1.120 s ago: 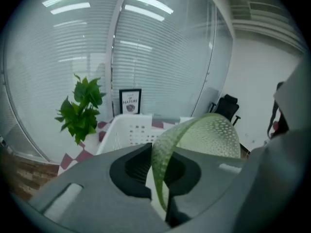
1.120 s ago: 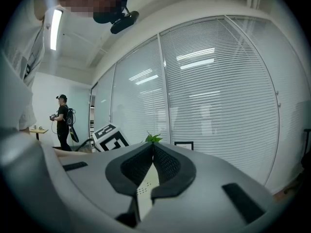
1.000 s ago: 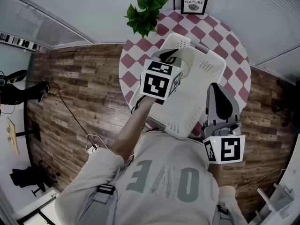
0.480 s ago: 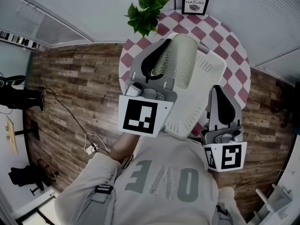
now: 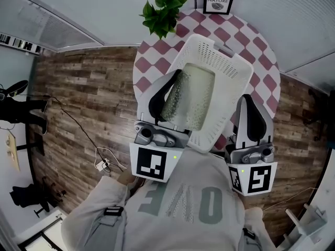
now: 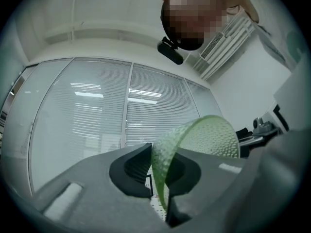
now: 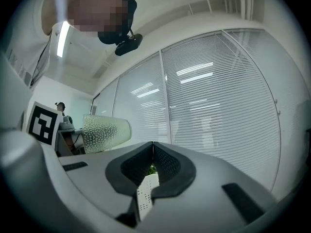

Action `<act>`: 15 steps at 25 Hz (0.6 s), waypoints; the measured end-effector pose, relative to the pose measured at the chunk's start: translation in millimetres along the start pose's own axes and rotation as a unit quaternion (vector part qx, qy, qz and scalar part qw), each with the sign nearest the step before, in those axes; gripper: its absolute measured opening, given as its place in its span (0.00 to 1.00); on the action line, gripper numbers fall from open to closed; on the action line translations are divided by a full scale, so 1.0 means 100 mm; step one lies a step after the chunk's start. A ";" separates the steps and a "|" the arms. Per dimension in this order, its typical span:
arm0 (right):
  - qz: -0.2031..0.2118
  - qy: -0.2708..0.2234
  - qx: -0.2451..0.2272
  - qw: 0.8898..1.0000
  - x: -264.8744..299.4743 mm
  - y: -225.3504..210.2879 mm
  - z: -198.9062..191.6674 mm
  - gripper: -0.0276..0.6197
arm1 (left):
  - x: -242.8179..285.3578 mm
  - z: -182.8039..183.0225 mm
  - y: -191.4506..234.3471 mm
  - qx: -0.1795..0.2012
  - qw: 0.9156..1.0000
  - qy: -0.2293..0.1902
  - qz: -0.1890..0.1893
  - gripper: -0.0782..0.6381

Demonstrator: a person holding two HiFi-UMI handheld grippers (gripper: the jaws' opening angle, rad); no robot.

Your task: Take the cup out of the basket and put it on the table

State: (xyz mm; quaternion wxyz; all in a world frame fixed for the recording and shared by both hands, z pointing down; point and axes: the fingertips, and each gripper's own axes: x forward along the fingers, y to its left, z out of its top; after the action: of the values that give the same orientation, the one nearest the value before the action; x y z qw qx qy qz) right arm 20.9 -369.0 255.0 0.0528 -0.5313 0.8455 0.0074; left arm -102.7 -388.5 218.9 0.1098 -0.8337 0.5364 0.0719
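gripper views show pinched cup, basket

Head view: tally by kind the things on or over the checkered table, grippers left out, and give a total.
Dimpled green cup: 1
White perforated basket: 1
Potted plant: 1
Framed print: 1
Total: 4

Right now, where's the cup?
Head view, centre-left: the cup is clamped by its wall in the left gripper, tipped on its side in the air over the white basket on the checkered table.
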 end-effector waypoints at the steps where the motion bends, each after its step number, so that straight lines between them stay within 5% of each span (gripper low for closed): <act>1: 0.000 0.000 -0.001 1.000 0.00 0.01 0.00 0.06 | -0.02 -0.01 0.00 -0.004 1.000 0.002 0.000 0.14; 15: 0.005 0.018 -0.010 1.000 0.04 0.06 -0.09 0.06 | -0.05 -0.08 0.10 -0.040 0.999 0.012 0.000 0.14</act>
State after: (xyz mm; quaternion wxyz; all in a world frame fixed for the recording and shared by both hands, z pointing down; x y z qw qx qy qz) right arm 12.6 -370.5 262.9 0.0319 -0.5279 0.8487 0.0062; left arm -114.0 -390.6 226.3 0.0700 -0.8381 0.5346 0.0832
